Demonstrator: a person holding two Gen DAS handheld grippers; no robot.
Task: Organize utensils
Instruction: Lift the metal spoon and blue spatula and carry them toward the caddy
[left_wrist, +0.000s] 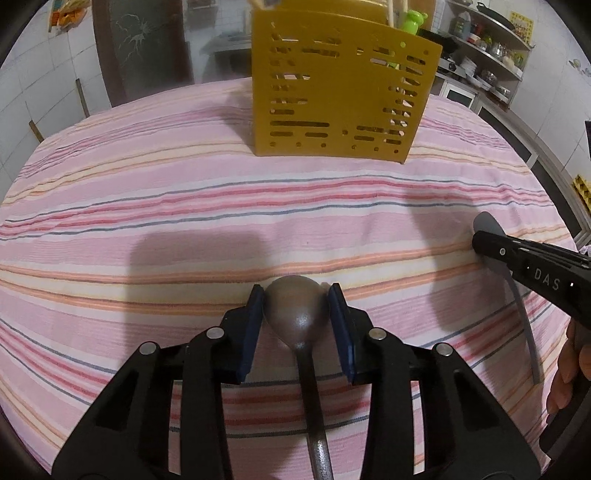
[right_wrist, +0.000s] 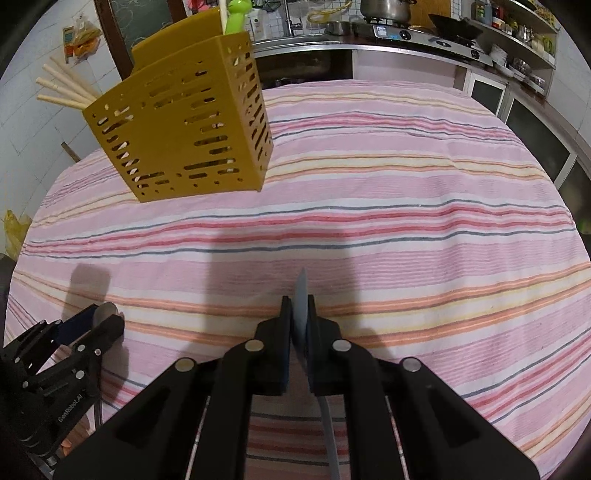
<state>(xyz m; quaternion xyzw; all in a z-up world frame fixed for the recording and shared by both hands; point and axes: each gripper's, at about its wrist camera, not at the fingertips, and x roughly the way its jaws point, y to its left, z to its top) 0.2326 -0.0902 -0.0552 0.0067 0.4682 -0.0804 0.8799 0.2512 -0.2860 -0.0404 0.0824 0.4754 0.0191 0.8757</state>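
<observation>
Left wrist view: left gripper (left_wrist: 295, 306) has both blue pads (left_wrist: 252, 332) pressed against the bowl of a dark metal spoon (left_wrist: 295, 314), bowl forward at lower centre, handle running back to the bottom edge. Only this view shows the spoon bowl in full; the right wrist view shows just its rim (right_wrist: 105, 310) at lower left. Right wrist view: right gripper (right_wrist: 300, 314) is closed on a thin grey-blue utensil (right_wrist: 301, 302), held edge-on, tip protruding forward; its curved handle (left_wrist: 524, 317) shows only in the left view, at right. Yellow slotted utensil holder (left_wrist: 343, 92) stands upright on the pink striped tablecloth (right_wrist: 406, 221), upper centre in the left view, upper left in the right view. Right view alone shows several pale chopsticks (right_wrist: 62, 88) leaning out at the holder's left and 1 green item (right_wrist: 236, 14) at its top. Kitchen counter with stove (right_wrist: 424, 33) behind, upper right.
</observation>
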